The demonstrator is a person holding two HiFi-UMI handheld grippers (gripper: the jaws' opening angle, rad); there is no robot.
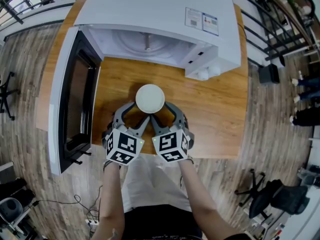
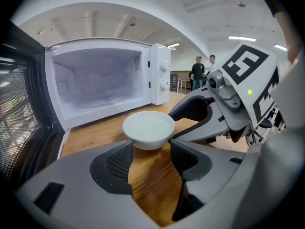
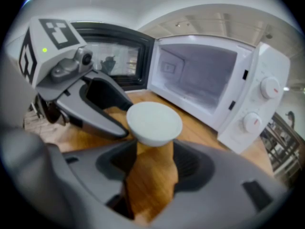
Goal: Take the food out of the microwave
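- I am holding my left gripper (image 1: 135,115) and my right gripper (image 1: 165,115) side by side at the lower middle of the head view, both aimed up the frame at the white bowl (image 1: 150,99).
- Both tools are standing with their jaws spread and neither is clenching. In each gripper view bare wood is showing down the gap, and the bowl is sitting right at the tips.
- The outer jaws are reaching round the bowl's two sides while the inner jaws are meeting at its near edge, so I judge I am cradling it between the two tools rather than pinching it with one. I cannot tell whether the tips are actually touching it.
- The bowl is sitting at the centre of the head view, over the wooden table (image 1: 215,109), just in front of the microwave (image 1: 150,14) and already outside its cavity, which is looking empty.
- The microwave door (image 1: 70,99) is hanging wide open along the left of the frame, leaving me a clear lane.
- I cannot make out what the bowl is holding.
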